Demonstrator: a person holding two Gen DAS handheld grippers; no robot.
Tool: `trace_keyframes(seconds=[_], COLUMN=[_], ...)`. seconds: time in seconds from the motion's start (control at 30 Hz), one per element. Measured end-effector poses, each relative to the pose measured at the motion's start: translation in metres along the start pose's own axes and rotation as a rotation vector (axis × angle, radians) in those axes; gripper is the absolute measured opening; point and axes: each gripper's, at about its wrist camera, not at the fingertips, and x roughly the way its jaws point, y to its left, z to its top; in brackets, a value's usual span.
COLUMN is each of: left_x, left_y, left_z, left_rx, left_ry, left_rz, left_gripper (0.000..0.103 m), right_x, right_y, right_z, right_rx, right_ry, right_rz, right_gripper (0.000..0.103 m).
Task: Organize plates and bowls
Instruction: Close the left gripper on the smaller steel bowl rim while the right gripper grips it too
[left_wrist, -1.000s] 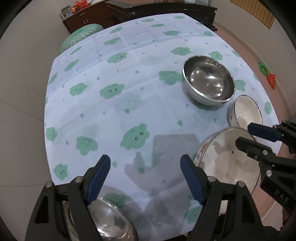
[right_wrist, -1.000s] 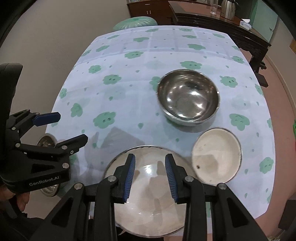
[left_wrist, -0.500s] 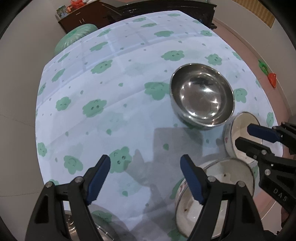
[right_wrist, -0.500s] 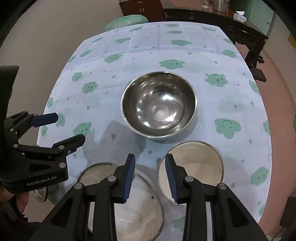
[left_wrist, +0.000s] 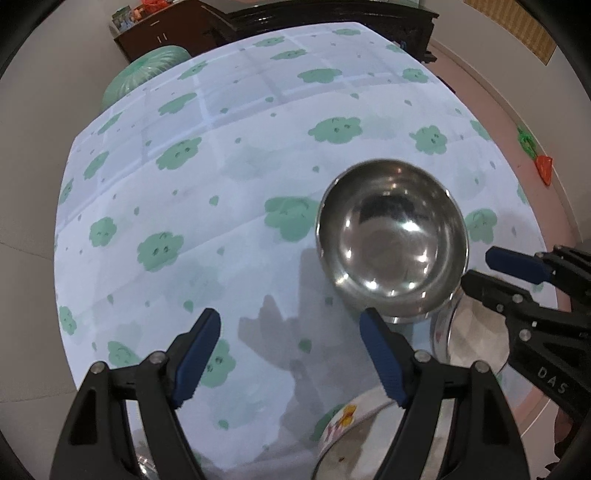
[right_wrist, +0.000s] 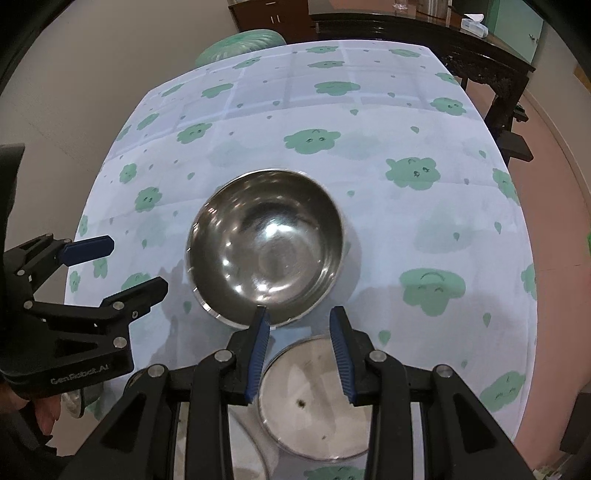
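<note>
Sitting empty on tablecloth (right_wrist: 406, 229): steel bowl (right_wrist: 266, 245) & white bowl (right_wrist: 314, 398).

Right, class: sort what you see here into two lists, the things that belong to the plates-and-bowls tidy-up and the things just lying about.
Part of the job:
steel bowl
small white-lined bowl
cartoon-printed bowl
left claw, open
right claw, open

Just lying about:
cloud-print tablecloth
green cushion
dark wooden sideboard
orange toy on the floor
</note>
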Motion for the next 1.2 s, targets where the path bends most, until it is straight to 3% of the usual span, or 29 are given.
trace_keyframes(seconds=[0.43,1.2], left_x=[0.025,0.060], left_y=[-0.008,-0.013], left_z=[0.027,0.036], left_rx=[0.005,0.025], left_ry=[0.021,0.072], left_rz=[0.002,0.026], left_gripper=[0.079,0.079], right_x=[0.023,0.049], right_y=[-0.023,-0.021], right_z=[0.028,0.034], right_rx=[0.012,-0.002], right_ry=[0.019,0.054], right_rz=[-0.016,-0.029], right_gripper=[0.037,0.036])
